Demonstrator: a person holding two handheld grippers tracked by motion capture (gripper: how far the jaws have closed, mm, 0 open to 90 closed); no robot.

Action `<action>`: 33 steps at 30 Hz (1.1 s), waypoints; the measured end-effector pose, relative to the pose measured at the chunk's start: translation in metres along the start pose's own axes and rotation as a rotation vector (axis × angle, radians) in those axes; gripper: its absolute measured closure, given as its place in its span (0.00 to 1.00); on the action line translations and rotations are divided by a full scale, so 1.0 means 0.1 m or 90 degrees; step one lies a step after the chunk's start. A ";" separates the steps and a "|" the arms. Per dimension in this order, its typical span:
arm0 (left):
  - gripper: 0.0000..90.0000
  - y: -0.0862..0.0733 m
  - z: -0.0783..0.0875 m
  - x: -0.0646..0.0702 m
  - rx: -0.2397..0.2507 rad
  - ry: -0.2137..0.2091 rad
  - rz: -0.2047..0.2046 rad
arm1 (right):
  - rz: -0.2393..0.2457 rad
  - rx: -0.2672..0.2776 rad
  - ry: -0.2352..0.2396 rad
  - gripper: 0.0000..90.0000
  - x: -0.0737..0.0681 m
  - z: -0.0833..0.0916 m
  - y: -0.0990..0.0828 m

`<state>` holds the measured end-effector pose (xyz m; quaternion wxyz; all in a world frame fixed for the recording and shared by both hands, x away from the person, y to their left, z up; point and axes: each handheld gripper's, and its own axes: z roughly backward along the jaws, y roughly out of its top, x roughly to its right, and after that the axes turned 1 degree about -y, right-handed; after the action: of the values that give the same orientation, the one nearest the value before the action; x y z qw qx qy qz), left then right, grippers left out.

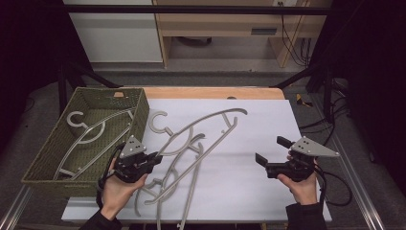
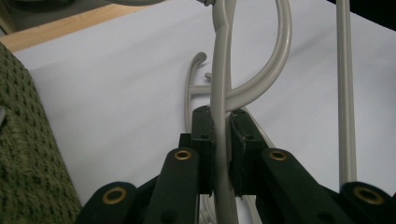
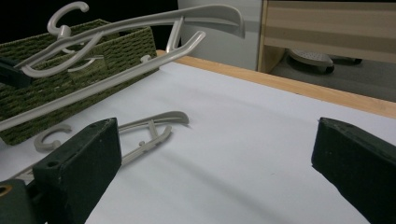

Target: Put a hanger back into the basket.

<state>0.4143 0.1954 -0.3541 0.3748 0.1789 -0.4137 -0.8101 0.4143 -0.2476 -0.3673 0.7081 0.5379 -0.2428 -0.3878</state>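
One grey plastic hanger (image 1: 206,132) is lifted off the worktop (image 1: 249,143), pinched by the left tongs (image 1: 154,158) on a thin bar; in the left gripper view the two black jaws press on that bar from both sides, with the curved hook (image 2: 273,70) rising just beyond them. The hanger slants from the left tongs near the worktop's near-left part up and away toward the middle of the far edge, its broad shoulder end highest. It is pale grey, slim, with a curved top arm and a straight lower bar.

The left hand (image 1: 115,184) comes in from the near edge, palm under the gripper body, the tongs pointing rightward along the worktop. The right hand (image 1: 301,184) holds its gripper low by the near-right part, the right tongs (image 1: 270,151) aimed leftward with the jaws spread wide and nothing between them.

Under and beside the lifted hanger lie further grey hangers (image 1: 177,182) in a loose tangle near the near-left part of the white sheet. Just beside the left hand, at the worktop's left edge, stands a green woven basket (image 1: 48,153) with another hanger (image 1: 91,134) lying in it.
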 end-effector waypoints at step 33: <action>0.91 0.66 0.83 -1.03 0.002 0.105 -0.044 | 0.000 -0.005 0.000 0.02 0.01 -0.01 -0.01</action>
<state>0.4625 0.2932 -0.2542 0.3796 0.2598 -0.3763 -0.8042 0.4149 -0.2479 -0.3684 0.7102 0.5351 -0.2413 -0.3887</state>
